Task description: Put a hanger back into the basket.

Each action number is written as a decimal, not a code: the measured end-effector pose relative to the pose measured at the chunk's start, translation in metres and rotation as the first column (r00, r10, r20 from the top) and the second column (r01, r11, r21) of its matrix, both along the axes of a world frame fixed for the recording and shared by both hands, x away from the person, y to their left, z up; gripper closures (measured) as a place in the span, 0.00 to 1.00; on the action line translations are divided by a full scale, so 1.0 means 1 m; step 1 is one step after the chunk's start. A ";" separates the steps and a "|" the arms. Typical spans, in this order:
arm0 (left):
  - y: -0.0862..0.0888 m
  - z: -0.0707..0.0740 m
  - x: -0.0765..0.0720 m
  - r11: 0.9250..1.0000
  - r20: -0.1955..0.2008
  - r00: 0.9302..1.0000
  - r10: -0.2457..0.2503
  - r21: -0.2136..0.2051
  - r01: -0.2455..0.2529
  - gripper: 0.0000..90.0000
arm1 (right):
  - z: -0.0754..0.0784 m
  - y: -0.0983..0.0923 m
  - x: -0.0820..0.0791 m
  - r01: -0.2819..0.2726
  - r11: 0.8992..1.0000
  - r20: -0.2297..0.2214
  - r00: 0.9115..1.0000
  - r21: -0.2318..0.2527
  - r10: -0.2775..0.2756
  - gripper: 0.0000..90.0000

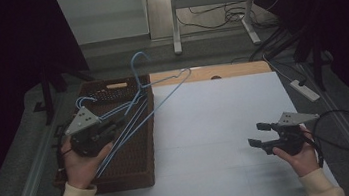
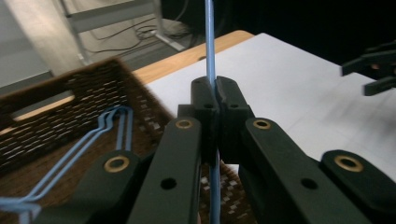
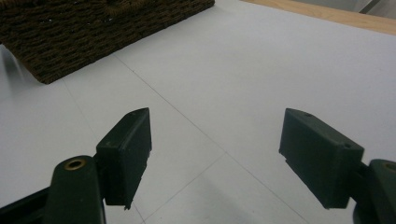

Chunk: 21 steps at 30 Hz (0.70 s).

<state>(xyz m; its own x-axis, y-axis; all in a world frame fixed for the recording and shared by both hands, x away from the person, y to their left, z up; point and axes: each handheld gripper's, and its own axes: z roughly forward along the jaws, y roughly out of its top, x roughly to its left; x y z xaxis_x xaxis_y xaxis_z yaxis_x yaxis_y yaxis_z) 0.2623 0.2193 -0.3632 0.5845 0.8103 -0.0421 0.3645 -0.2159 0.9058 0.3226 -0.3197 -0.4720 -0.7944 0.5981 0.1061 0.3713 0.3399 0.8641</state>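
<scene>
High view, left hand-held gripper (image 1: 115, 127) clamping one blue hanger (image 1: 154, 93), right hand-held gripper (image 1: 259, 134) wide open, empty

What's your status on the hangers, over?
Left gripper shut on blue wire hanger, lifted over brown woven basket. Right gripper open, empty, above white table. Nothing obstructing.

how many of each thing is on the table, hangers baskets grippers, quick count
blue wire hangers: at least 2, one lifted, more in the basket, exact number unclear
basket: 1
grippers: 2, left and right
total: at least 5
</scene>
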 end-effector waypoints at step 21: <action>0.073 -0.020 0.000 0.985 -0.050 0.984 0.173 0.017 -0.172 0.98 | -0.004 0.003 -0.002 0.003 1.000 -0.007 1.000 -0.010 -0.003 0.26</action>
